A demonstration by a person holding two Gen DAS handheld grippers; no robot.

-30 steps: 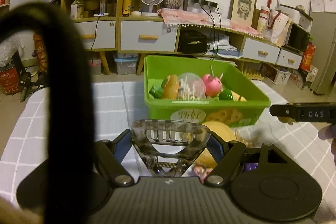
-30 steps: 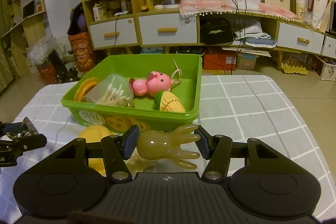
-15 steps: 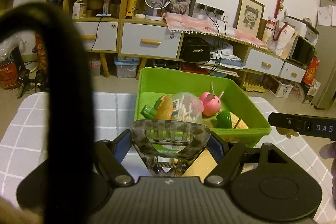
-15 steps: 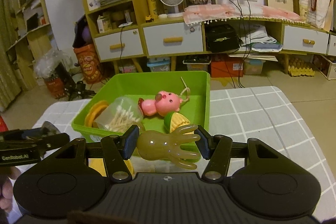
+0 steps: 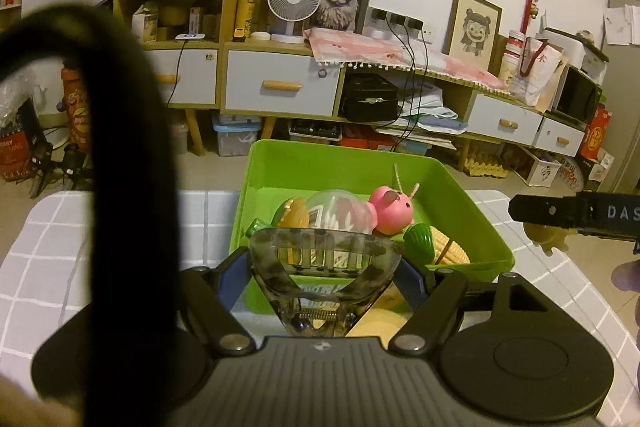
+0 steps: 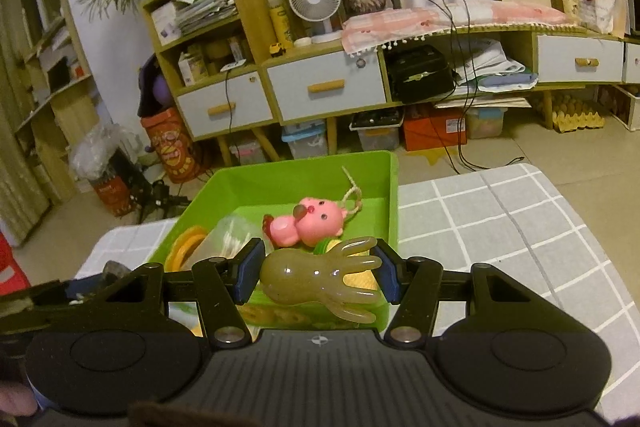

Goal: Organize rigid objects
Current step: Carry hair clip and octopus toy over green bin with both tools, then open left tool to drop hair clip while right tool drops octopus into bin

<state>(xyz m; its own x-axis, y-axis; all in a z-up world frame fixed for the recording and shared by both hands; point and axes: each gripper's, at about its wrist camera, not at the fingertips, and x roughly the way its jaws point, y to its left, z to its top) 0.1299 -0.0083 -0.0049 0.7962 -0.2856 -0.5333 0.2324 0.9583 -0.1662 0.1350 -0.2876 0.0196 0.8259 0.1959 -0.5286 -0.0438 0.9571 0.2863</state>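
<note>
Left wrist view: both grippers are carrying items over the near edge of the green bin (image 5: 484, 227).

The left gripper (image 5: 325, 267) is clamping a translucent hair claw clip (image 5: 324, 259) between part-closed pads; the right gripper (image 6: 317, 275) is likewise pinching an olive rubber octopus (image 6: 316, 283). Inside the bin are lying a pink pig toy (image 6: 312, 223), a clear cotton-swab tub (image 5: 340, 213) and toy corn (image 5: 448, 253), on the checked tablecloth (image 6: 500, 219).

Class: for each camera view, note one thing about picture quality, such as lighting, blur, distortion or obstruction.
Left wrist view: a blurred, out-of-focus black strap blocks the left side; fisheye bends the cabinet lines. Right wrist view: dim yellowish light, small glare spots on the octopus toy, dark corners.
</note>
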